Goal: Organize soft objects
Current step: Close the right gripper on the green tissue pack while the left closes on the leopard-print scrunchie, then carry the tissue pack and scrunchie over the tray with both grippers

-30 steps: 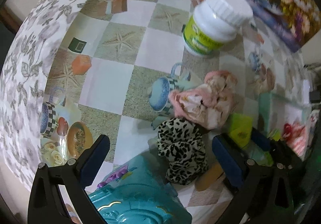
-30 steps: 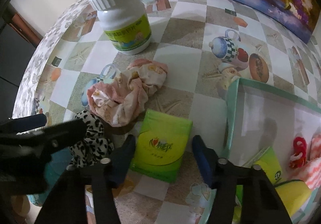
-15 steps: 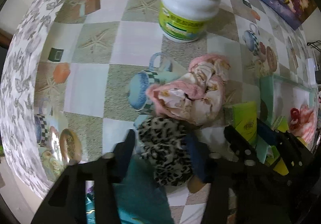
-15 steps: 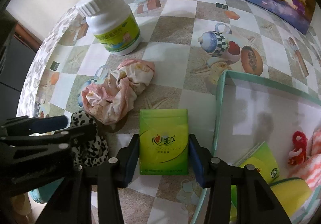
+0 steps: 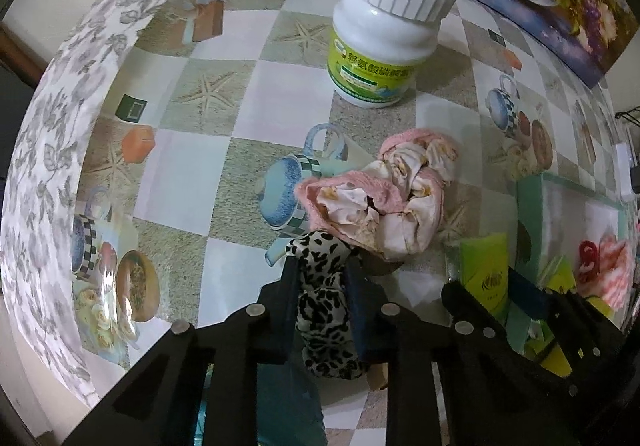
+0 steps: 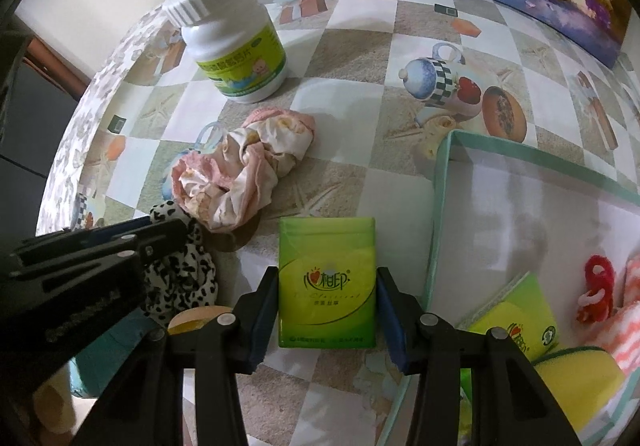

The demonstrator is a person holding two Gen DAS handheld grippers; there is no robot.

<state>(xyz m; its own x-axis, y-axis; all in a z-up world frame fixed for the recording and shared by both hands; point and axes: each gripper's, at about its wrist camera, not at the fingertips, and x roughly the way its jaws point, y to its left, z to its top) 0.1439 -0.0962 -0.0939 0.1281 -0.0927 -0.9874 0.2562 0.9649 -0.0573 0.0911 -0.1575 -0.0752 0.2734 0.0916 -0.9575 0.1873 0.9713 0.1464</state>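
My left gripper (image 5: 320,278) is shut on a leopard-print scrunchie (image 5: 320,294); the scrunchie also shows in the right wrist view (image 6: 180,278). A crumpled pink and cream cloth (image 5: 384,198) lies just beyond it on the table, also in the right wrist view (image 6: 240,182). My right gripper (image 6: 328,294) has its jaws around a green tissue pack (image 6: 327,282), both pads touching its sides. The pack also shows in the left wrist view (image 5: 484,274).
A white pill bottle (image 5: 388,26) stands behind the cloth. A mint-rimmed fabric bin (image 6: 440,206) at right holds a second green pack (image 6: 516,322), a yellow sponge (image 6: 576,374), a red loop (image 6: 596,282) and a striped cloth (image 6: 624,326). A teal object (image 5: 280,398) lies below my left gripper.
My left gripper closed on the leopard scrunchie. My right gripper moved forward and narrowed around the green tissue pack until its pads met the sides.
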